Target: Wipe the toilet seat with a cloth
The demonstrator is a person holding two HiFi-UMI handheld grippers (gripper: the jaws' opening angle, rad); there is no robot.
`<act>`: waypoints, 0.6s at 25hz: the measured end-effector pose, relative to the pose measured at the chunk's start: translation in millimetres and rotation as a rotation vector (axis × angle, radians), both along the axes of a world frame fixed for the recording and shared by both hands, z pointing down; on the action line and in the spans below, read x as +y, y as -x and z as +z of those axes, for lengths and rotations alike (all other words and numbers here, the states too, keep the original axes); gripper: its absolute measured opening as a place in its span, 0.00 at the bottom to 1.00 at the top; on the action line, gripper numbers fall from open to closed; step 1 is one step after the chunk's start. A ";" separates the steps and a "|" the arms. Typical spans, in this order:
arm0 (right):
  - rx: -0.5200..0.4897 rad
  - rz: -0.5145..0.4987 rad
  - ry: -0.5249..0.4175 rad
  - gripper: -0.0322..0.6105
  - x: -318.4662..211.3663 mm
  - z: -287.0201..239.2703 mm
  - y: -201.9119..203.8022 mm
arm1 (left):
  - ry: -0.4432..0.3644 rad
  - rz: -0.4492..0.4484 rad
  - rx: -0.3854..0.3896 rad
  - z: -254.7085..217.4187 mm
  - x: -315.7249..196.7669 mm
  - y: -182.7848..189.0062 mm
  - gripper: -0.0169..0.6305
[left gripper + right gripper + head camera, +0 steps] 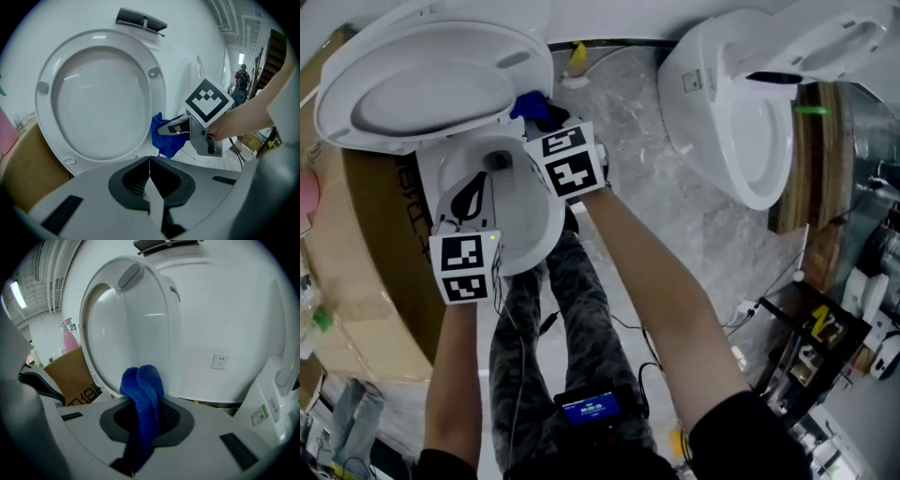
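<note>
a blue, fleecy cloth [140,385] is seen folded into a thick wad. it is pinched between the closed jaws of the right gripper [145,409], and its doubled end sticks up past the tips. the cloth is held at the back of the bowl [539,230], just beside the lower edge of the raised toilet seat [49,122]. whether it touches the seat cannot be told. the seat is white and glossy and is tilted up, with small grey bumpers shown on its ring. the left gripper [150,165] is held over the front of the open bowl and angled downward. its jaws are pressed together and nothing is caught between them. both forearms are stretched forward from the person's body, and the right one is reached farther toward the seat.
</note>
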State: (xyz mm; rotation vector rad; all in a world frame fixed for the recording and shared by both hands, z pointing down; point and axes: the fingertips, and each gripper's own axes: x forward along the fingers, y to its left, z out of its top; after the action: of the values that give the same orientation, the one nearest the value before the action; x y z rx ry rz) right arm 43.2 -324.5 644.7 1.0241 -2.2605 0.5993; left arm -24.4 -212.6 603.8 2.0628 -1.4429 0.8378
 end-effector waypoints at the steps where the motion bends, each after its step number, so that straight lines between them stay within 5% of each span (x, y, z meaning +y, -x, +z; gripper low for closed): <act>1: 0.003 0.004 -0.009 0.15 -2.2 -6.0 -2.9 | -0.007 0.007 0.001 -4.2 -1.6 -2.4 0.05; 15: -0.033 0.059 -0.144 0.15 -15.1 -100.3 -8.8 | -0.058 0.047 -0.006 -51.3 4.2 4.7 0.05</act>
State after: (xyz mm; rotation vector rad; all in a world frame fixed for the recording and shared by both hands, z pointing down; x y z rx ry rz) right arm 52.0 -339.6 544.4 1.1617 -2.3371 0.4858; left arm -29.1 -208.4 552.5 2.1463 -1.4425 0.8307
